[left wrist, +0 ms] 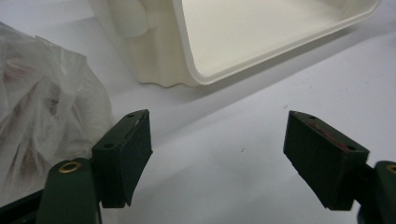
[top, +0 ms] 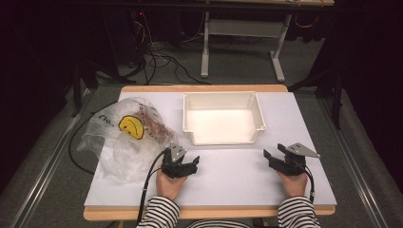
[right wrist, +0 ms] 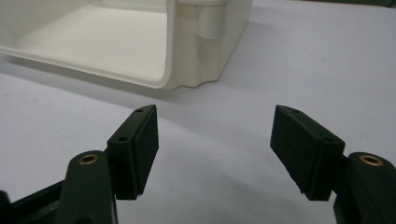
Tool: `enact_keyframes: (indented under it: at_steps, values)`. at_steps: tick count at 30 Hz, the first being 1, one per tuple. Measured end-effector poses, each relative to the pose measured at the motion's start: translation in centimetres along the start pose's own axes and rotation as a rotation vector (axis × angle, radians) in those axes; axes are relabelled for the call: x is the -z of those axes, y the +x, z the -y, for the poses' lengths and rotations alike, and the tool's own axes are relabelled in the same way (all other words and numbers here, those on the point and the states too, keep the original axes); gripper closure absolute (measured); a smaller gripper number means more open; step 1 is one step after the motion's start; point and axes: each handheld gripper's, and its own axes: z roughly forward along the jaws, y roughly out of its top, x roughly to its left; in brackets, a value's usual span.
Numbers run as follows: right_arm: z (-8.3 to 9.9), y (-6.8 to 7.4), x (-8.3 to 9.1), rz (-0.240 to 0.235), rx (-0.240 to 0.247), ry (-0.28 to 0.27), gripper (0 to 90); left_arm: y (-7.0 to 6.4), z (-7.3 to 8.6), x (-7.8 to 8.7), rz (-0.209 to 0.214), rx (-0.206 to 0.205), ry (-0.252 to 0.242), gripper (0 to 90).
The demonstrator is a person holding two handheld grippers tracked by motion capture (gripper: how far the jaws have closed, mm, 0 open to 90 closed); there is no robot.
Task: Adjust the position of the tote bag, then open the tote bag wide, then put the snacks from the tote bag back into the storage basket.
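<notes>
A white plastic bin [top: 223, 118] stands empty at the middle back of the white table; its near corner [left wrist: 196, 70] and its other near corner [right wrist: 187, 60] face the gripper cameras. A clear plastic bag [top: 126, 137] with a yellow smiley face lies at the left, holding reddish-brown items, and its crumpled side [left wrist: 42, 116] fills the left of the left gripper view. My left gripper [top: 190, 164] rests open on the table just right of the bag. My right gripper [top: 272, 156] rests open near the front right. Nothing sits between either pair of jaws [left wrist: 217, 158] [right wrist: 215, 154].
The table top [top: 228, 175] is white with a wooden rim. A black cable [top: 78, 142] runs off the left edge by the bag. Behind the table stand a desk frame [top: 242, 42] and tangled cables on the floor.
</notes>
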Motion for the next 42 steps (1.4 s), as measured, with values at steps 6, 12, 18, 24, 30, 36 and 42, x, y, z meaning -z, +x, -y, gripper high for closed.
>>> enact_keyframes:
  at_steps: [6,12,18,24,30,36,42]
  values:
    - [0.0,0.0,-0.1,-0.001,-0.001,0.005,32.8,0.1,0.0,0.0,0.007,0.006,0.003,24.0]
    - [0.0,-0.1,-0.1,-0.006,0.001,0.004,32.8,0.1,-0.1,0.1,0.015,0.005,0.018,23.9]
    - [0.0,-0.1,-0.1,-0.008,0.000,0.001,32.7,-0.2,-0.1,0.0,0.017,-0.008,0.045,23.7]
    - [0.0,-0.1,0.0,-0.012,-0.001,-0.003,32.6,-0.6,0.0,0.1,0.025,-0.019,0.075,23.1]
    - [0.0,0.0,0.0,-0.010,-0.002,-0.006,32.6,-1.0,0.0,0.5,0.029,-0.043,0.083,22.9]
    - [0.0,0.0,0.1,-0.012,0.005,-0.010,32.6,-1.5,-0.4,1.2,0.032,-0.069,0.095,22.4]
    - [0.0,0.0,0.1,-0.016,0.009,-0.014,32.6,-1.9,-0.6,2.1,0.042,-0.084,0.108,21.7]
